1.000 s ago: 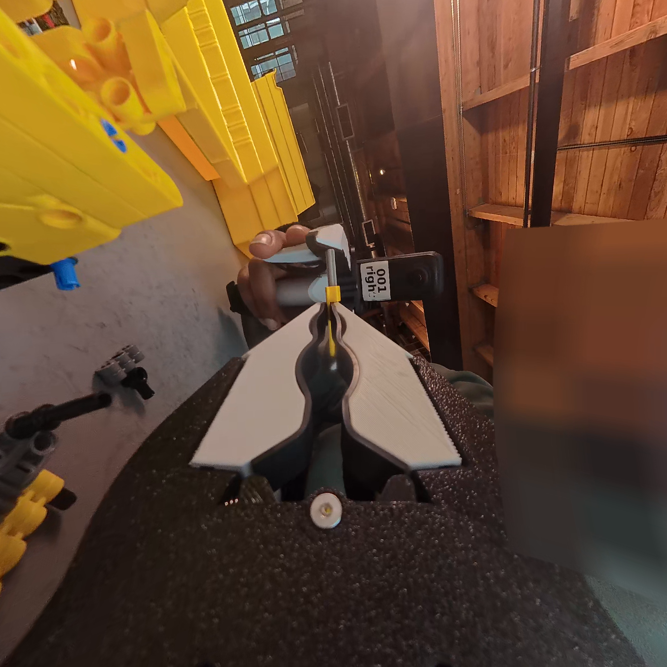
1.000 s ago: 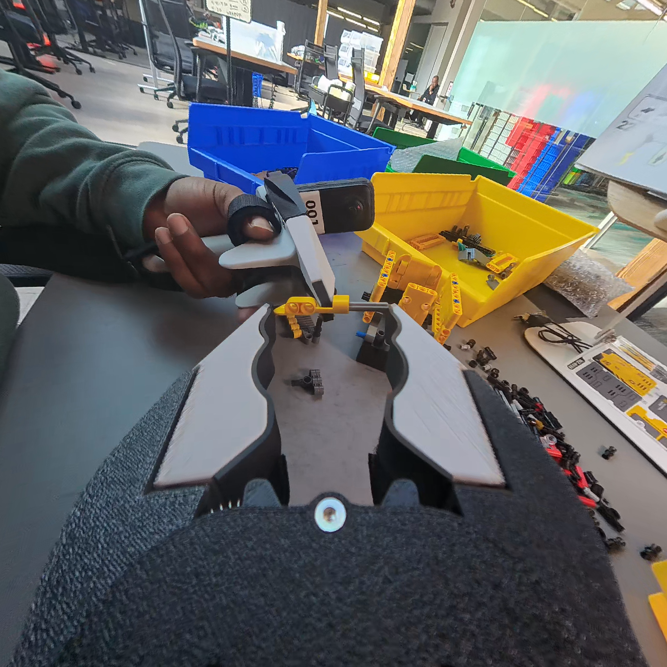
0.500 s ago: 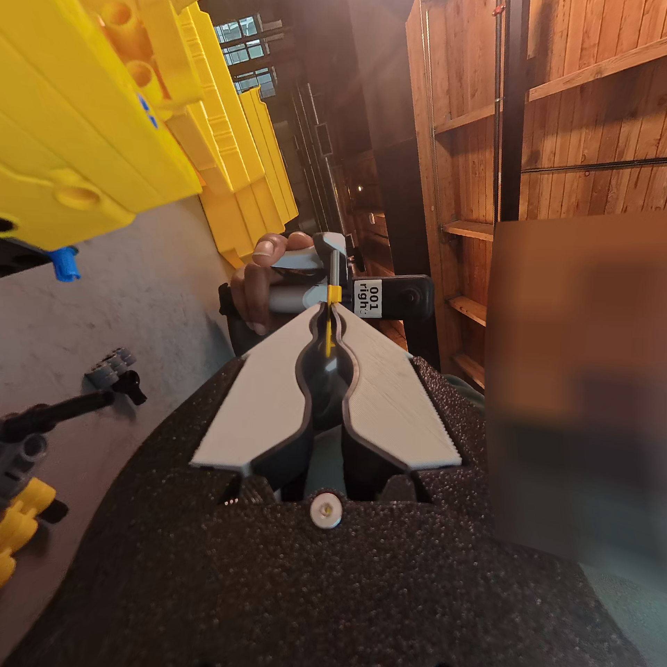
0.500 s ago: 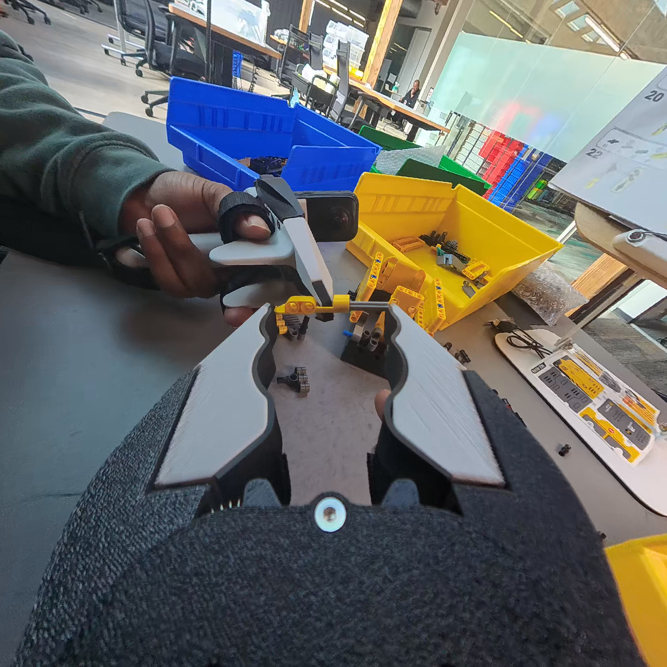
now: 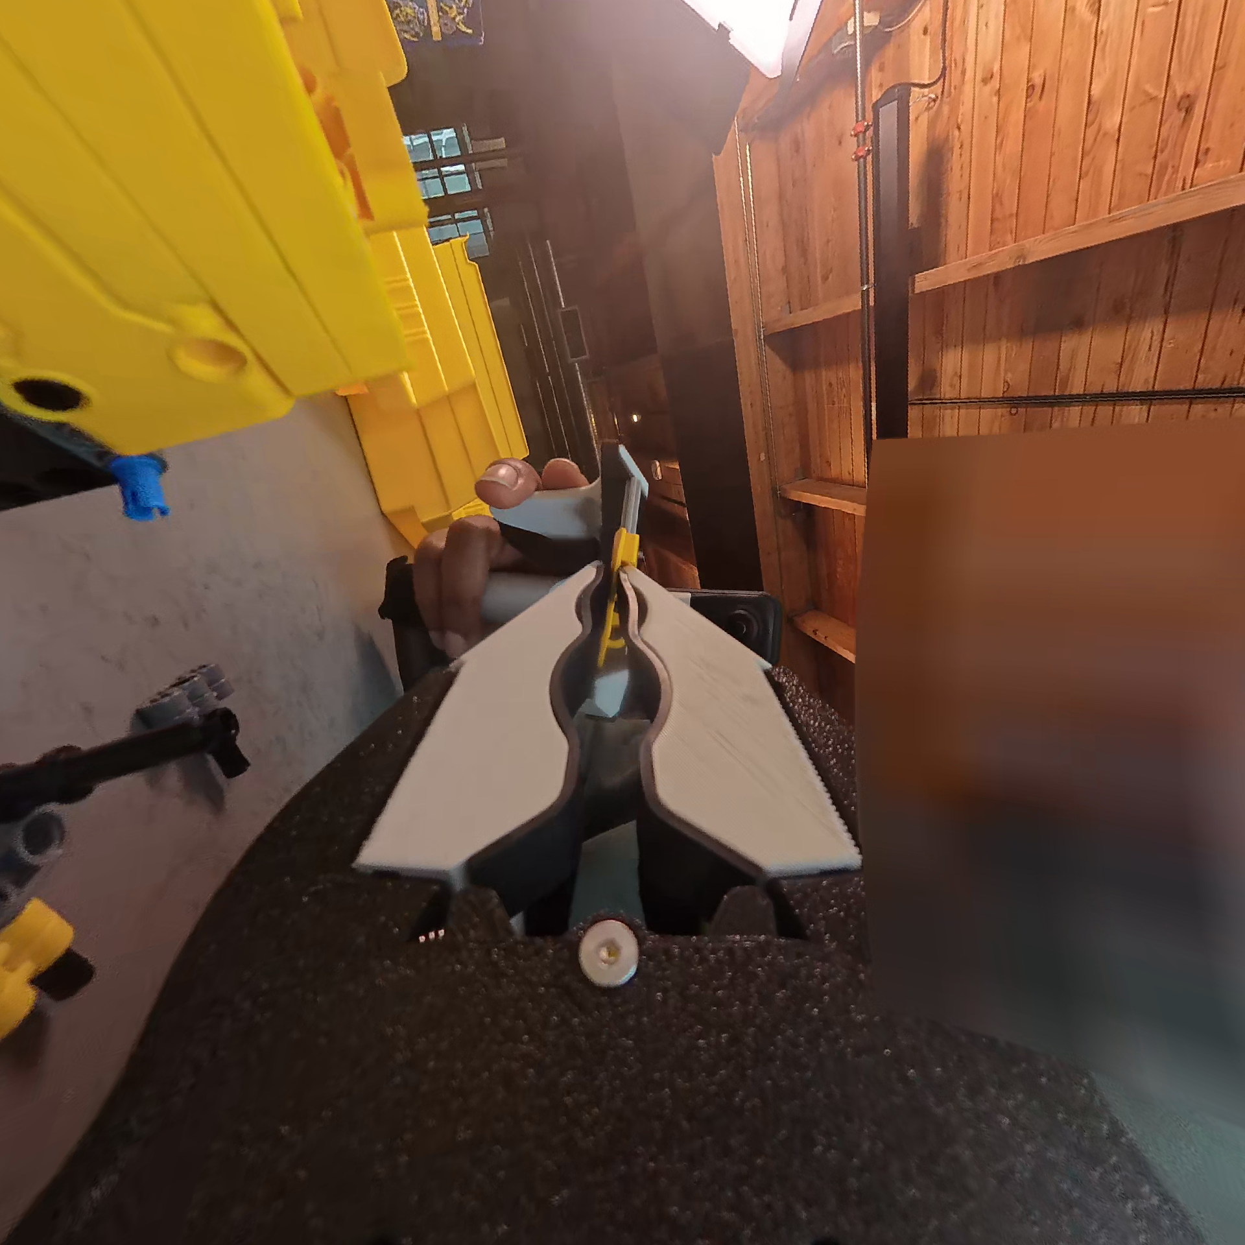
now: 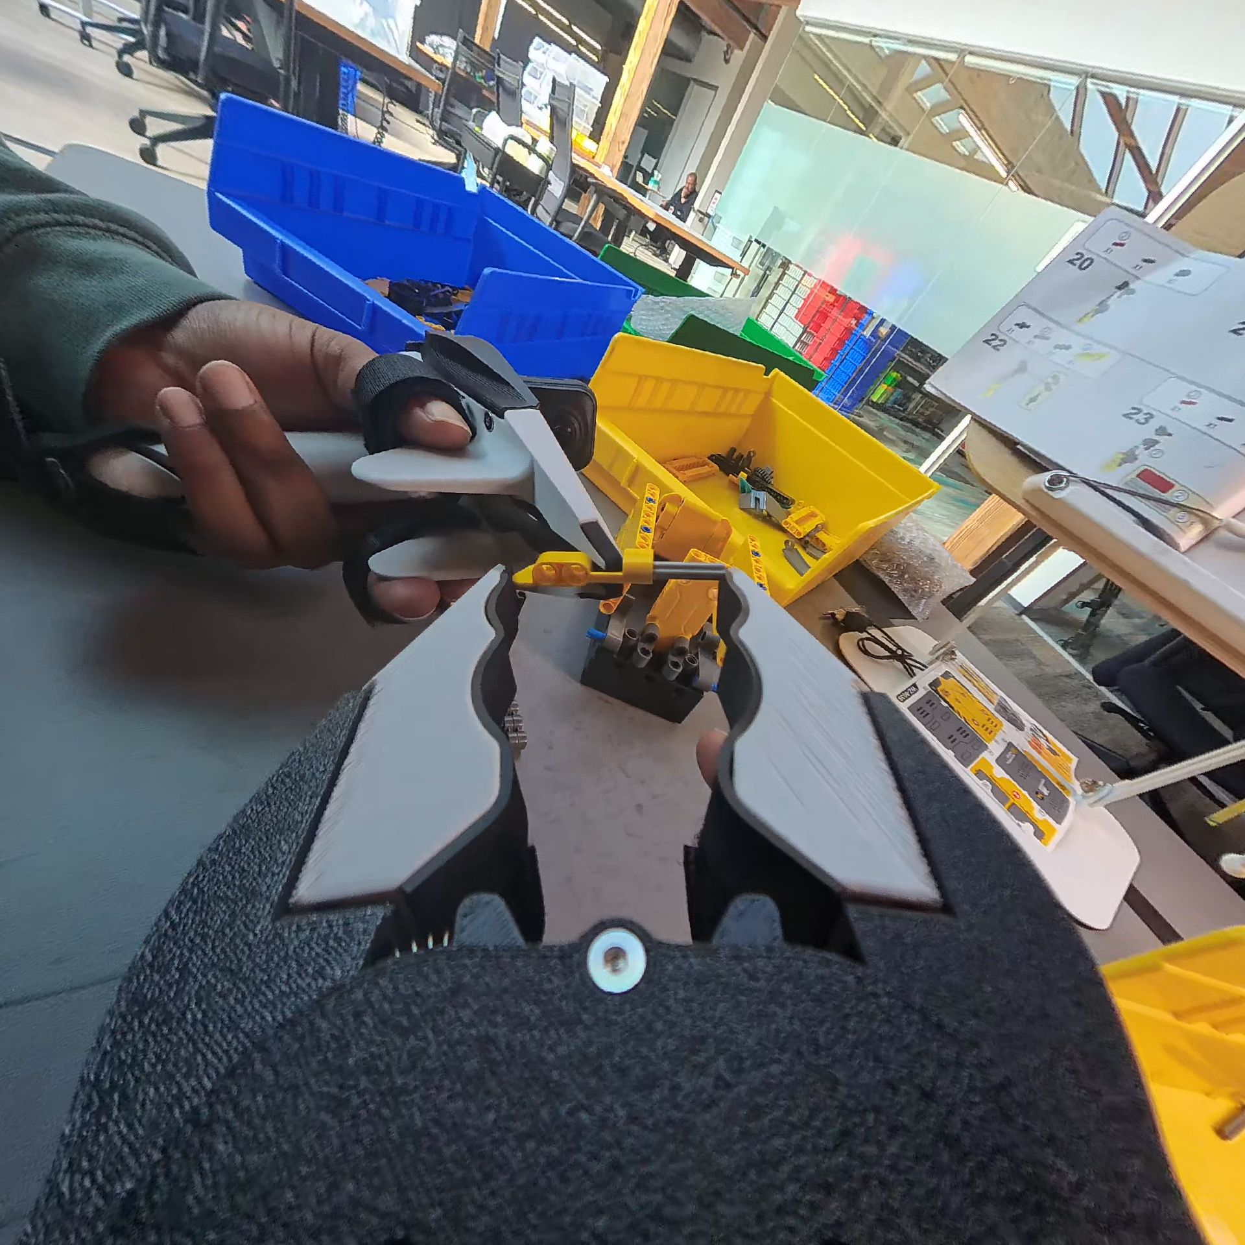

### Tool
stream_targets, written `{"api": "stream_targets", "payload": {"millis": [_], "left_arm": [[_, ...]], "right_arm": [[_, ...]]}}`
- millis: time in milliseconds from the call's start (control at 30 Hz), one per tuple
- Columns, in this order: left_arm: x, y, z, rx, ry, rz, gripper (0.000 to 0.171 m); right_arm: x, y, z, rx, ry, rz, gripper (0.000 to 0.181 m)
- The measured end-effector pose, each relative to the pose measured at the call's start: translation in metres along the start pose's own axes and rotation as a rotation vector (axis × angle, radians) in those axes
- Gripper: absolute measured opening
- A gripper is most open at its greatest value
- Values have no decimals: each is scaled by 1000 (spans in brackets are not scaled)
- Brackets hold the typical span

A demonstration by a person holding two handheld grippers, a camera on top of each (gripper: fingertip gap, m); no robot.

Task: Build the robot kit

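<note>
Between the tips of the right gripper (image 6: pixel 616 579), at 12 o'clock from its camera: a small yellow liftarm on a grey axle (image 6: pixel 680 570), long axis lying across from 9 to 3 o'clock. Right jaws wide apart, right tip just beside the axle's free end. Left gripper (image 5: pixel 610 578) clamped on the yellow liftarm (image 5: pixel 612 616), entering from 10 o'clock in the right view. Below, on the grey table (image 6: pixel 202 707), a yellow and black brick model (image 6: pixel 663 647); yellow bin (image 6: pixel 842 465) at 1 o'clock.
</note>
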State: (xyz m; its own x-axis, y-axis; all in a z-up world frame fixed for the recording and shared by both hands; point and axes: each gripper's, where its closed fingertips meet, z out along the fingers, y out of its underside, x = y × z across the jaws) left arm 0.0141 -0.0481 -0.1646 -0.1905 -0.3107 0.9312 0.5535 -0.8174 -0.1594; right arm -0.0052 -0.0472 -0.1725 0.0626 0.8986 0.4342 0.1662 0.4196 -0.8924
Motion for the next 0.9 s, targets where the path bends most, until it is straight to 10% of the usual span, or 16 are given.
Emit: {"api": "stream_targets", "payload": {"millis": [900], "left_arm": [[-12, -3, -4, 24, -41, -41, 1]], "right_arm": [[-4, 13, 5, -55, -24, 36, 54]]}}
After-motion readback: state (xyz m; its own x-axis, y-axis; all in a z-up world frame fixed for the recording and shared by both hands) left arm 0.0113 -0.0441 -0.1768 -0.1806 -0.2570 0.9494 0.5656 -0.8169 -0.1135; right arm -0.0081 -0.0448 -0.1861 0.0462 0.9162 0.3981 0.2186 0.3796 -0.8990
